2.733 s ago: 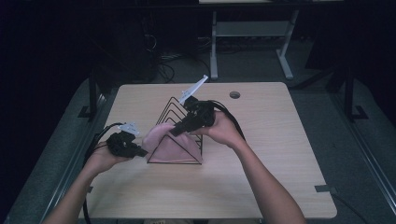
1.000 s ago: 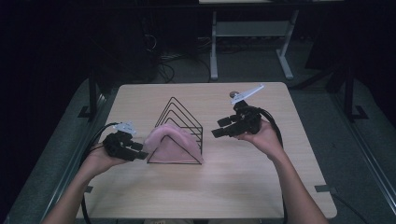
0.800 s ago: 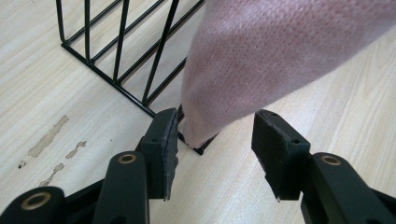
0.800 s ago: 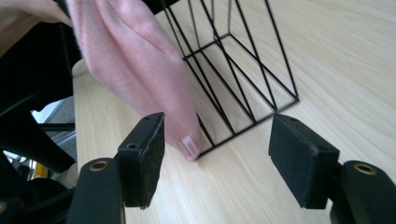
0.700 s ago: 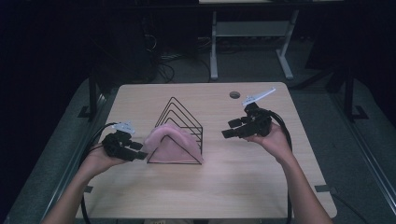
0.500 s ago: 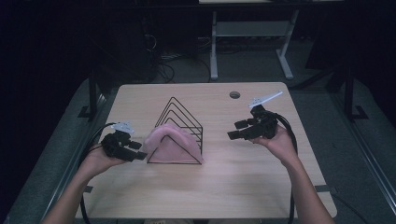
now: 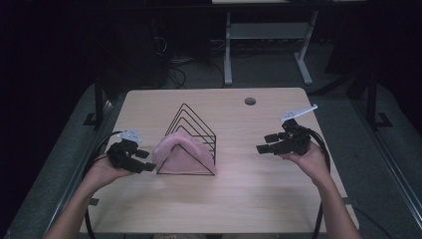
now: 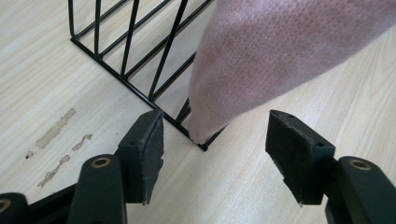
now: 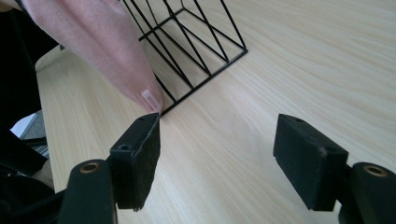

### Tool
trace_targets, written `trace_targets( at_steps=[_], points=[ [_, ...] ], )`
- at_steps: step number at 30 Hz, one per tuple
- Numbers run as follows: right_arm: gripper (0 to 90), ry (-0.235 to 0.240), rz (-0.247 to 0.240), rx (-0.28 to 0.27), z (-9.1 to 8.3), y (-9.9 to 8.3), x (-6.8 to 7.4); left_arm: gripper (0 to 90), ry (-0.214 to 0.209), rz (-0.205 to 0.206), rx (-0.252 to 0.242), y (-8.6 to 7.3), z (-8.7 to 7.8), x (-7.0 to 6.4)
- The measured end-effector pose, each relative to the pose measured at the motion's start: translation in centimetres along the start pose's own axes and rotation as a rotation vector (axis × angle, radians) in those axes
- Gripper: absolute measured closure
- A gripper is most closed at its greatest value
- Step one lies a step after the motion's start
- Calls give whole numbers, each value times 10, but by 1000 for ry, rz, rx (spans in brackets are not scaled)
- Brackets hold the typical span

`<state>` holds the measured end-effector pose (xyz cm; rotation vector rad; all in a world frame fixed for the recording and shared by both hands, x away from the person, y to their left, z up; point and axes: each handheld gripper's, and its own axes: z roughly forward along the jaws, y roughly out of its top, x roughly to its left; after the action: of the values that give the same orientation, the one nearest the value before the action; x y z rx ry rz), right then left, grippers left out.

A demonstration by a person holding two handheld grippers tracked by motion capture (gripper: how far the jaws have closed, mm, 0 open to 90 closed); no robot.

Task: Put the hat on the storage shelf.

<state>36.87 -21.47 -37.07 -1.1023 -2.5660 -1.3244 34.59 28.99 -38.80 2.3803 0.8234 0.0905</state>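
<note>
High view: left gripper [image 7: 144, 162] sat just left of the rack [image 7: 191, 139], jaws apart, empty, the cloth's [image 7: 180, 152] low corner between them. Cloth lay draped over the rack's front wires. Right gripper [image 7: 265, 143] hung well right, also spread, empty. Best pinch that corner squarely, clear of wire.

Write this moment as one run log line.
cloth: draped on rack | left claw: open, by cloth corner | right claw: open, apart

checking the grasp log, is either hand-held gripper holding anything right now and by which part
Nothing is held. The left hand-held gripper is open around the corner of the pink knitted cloth on the black wire rack; the right hand-held gripper is open over bare table.
</note>
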Motion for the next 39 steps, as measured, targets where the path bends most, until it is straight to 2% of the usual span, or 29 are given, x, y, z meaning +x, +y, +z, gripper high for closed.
trace_targets(
  at_steps=[2, 6, 7, 9, 20, 21, 23, 25, 32, 39],
  points=[
    [310, -8, 4, -2, -2, -4, -2, 366, 1, -3, -5, -1, 0, 0],
    [308, -17, 12, 0, -4, -11, -5, 362, 6, 17, 3, -2, -2, 1],
    [308, -19, 14, 2, -4, -13, -6, 360, 6, 5, -6, -3, -2, 0],
    [305, -20, 26, 2, -6, -18, -7, 358, 7, 15, 1, -3, -3, 0],
    [293, -43, 59, 3, -12, -44, -14, 335, 19, 4, -5, -4, -3, -1],
    [293, -44, 64, 2, -14, -47, -15, 335, 20, -9, -16, -4, -2, -1],
    [293, -53, 73, 3, -17, -52, -16, 335, 15, -4, -2, -5, -2, 0],
    [293, -63, 78, -4, -20, -57, -18, 335, 16, -15, -9, -6, -1, -1],
    [285, -109, 105, -12, -29, -74, -21, 305, 28, -11, -2, -10, -1, -1],
    [286, -147, 119, 8, -37, -92, -21, 286, 34, -32, -12, -17, 2, 0]
  ],
)
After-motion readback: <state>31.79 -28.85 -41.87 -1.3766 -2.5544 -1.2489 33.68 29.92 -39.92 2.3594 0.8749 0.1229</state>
